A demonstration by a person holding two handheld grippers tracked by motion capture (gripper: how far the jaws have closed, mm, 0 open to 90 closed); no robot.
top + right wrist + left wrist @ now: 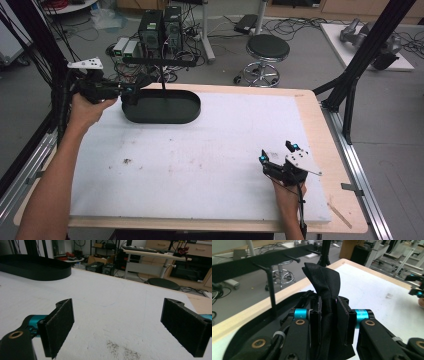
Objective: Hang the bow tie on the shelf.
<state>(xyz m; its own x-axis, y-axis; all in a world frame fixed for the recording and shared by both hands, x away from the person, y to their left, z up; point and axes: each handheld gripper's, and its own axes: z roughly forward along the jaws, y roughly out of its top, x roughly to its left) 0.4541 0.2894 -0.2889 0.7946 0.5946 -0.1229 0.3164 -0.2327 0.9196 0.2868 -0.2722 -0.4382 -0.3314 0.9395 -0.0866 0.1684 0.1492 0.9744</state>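
Black cloth (325, 290) pinched in left tool (329, 315) (over oval tray (165, 112)), rack post (271, 290) beside

Round black stool (268, 48), computer towers (161, 27) and tangled cables (295, 24) on grey floor (390, 125).

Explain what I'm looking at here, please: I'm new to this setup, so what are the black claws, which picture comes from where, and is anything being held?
No robot: a person holds a two-jaw gripper in each hand. The high view looks down from above onto a white-covered table. The left gripper is at the far left, beside a black oval tray from which a thin rack with pegs rises. The right gripper is near the front right.

The other two pictures come from cameras riding on the grippers, looking along their jaws. In the left gripper view, the jaws are shut on a piece of black fabric that sticks up between them. In the right gripper view, the right gripper's jaws stand wide apart over the white surface and hold nothing.
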